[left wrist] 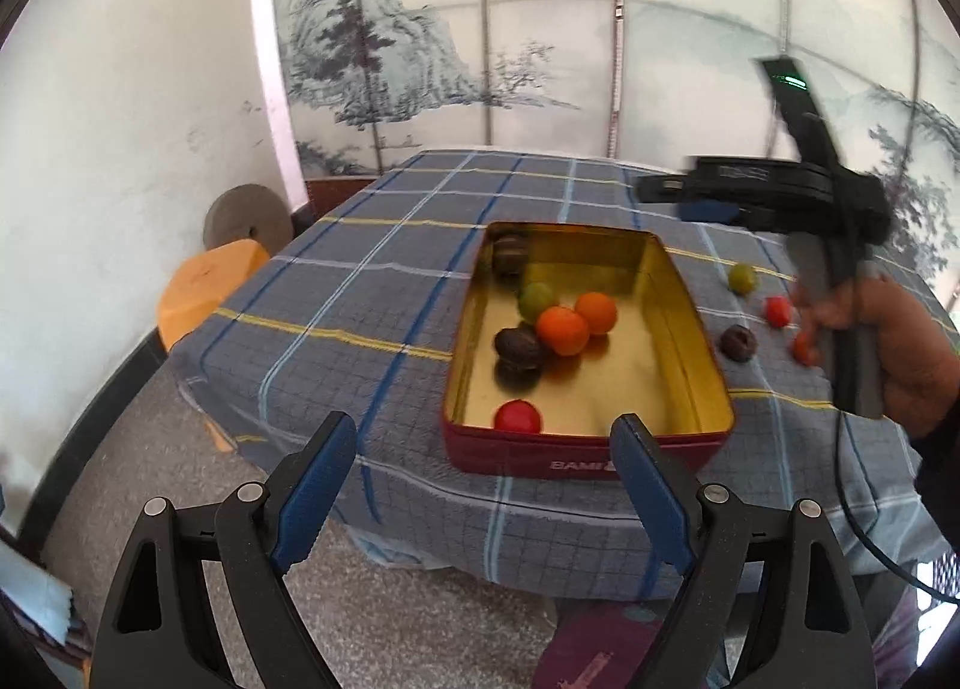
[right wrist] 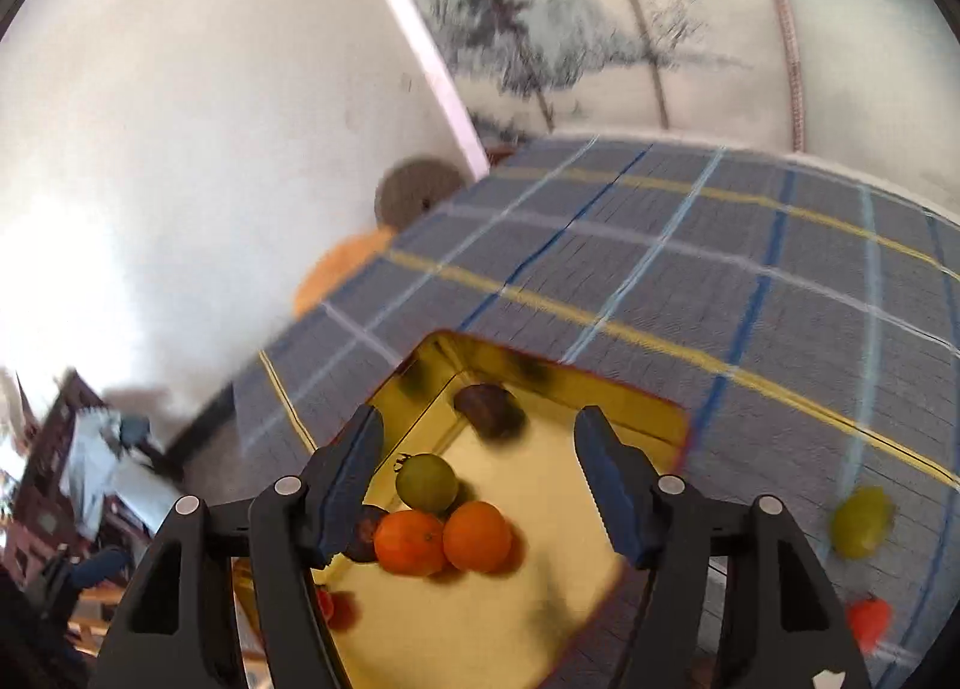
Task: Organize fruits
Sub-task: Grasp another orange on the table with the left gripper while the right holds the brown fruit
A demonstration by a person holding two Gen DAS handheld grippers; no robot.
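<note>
1. Two views, left wrist first: the left gripper (left wrist: 480, 452) hangs wide open and empty before the tin (left wrist: 690, 293). The tin's long axis runs away from the camera. Six fruits (left wrist: 561, 330) lie inside, and four loose ones (left wrist: 739, 342) sit on the tablecloth (left wrist: 360, 293) just right of the tin.
2. Right wrist: the right gripper (right wrist: 480, 485) hovers over the tin (right wrist: 630, 389), jaws parted and holding nothing. This looks like a fruit just dropped in; the next move calls for reaching right of the tin to the green fruit (right wrist: 859, 521).
</note>
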